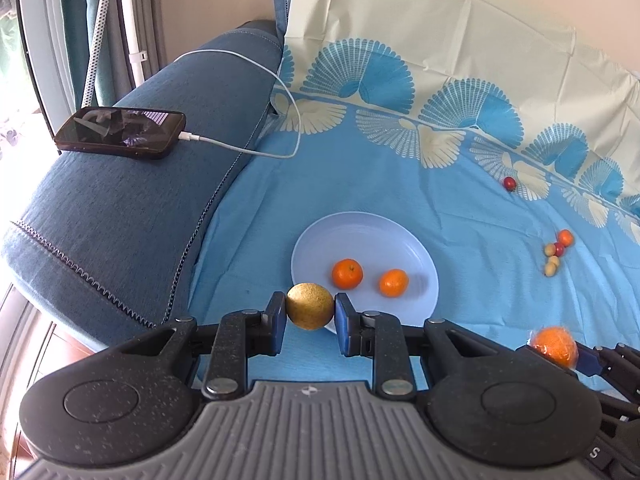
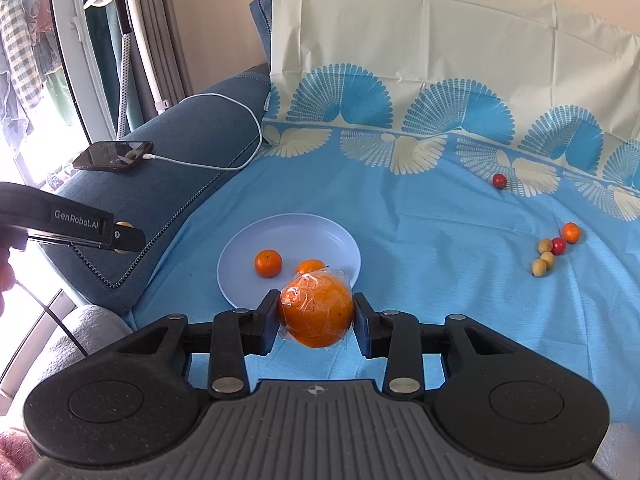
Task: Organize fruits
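Both grippers' fingers (image 1: pixel 276 312) clamp fruits (image 2: pixel 316 310).

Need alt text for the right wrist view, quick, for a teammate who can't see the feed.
The right tongs grip a plastic-wrapped orange at the near rim of a pale plate holding two mandarins. The plate sits on a blue cloth; more small fruits lie far right, and the left tongs enter at left.
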A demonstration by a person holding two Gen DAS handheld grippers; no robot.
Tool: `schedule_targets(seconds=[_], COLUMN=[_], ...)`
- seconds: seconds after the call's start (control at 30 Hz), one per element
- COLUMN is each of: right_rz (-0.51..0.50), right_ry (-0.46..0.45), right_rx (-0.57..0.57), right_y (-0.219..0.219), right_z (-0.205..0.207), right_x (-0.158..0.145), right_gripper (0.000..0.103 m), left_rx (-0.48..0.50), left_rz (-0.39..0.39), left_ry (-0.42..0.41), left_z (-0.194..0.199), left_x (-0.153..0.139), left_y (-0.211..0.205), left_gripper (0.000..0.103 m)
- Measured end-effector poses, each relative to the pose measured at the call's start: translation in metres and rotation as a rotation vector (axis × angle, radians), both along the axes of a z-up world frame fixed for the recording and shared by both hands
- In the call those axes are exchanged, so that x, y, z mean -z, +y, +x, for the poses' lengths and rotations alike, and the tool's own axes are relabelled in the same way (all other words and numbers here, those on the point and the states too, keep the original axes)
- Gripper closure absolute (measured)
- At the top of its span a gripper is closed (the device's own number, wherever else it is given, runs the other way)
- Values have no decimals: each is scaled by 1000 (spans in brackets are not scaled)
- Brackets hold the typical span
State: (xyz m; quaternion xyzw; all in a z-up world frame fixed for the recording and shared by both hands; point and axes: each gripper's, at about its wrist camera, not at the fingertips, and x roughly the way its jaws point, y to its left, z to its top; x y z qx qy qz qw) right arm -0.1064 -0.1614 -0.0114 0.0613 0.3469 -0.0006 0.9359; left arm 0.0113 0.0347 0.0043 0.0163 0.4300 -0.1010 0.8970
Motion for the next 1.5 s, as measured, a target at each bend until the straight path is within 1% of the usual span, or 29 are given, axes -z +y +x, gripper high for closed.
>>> schedule_targets(seconds=[0.13,0.27,0.37,0.47,0.67,0.93,1.07,1.1,1.13,1.17,1.2,1.23,1.27,1.33,1.43,1.5], right_rz=[-1,-5,-23,-35,-57,-85,-102,-99,-90,-79,-66,-61,-62,-92,-112,-113], right_ry=[15,43,64,84,125,181,185,181,177,174,167,156,139,115,101,94], right_rx=[3,-11,-26,-47,-80,-135,-144,-148,-154,-159,-159,-156,-147,-124,-115,-96], right_y=[-1,-1,1,3,6,15,17,16,16,15,13,12,10,9,6,3], right_z=[21,47,69,91,128,155,163,165,166,167,168,167,165,157,139,121], right_x=[9,24,40,56,84,111,120,121,122,121,120,117,113,102,85,73], right_gripper=[64,64,64,64,64,64,63,63,63,59,47,40,27,19,17,12], left_rx=[3,9,18,27,50,46,51,58,59,54,52,43,31,28,-4,-11], left_rz=[15,31,36,51,104,154,181,182,191,198,193,184,175,172,175,194], left_ry=[20,41,62,103,175,219,209,207,209,202,195,185,175,200,228,223], left_z=[20,45,65,84,113,133,140,140,141,140,139,138,135,131,119,107], left_x=[10,25,44,66,102,123,130,131,130,128,124,119,113,105,92,83], left_y=[-8,-22,-33,-42,-56,-64,-67,-68,-68,-67,-66,-64,-61,-58,-49,-45], left_gripper=[75,75,75,75,75,75,74,70,54,26,9,1,0,0,0,0])
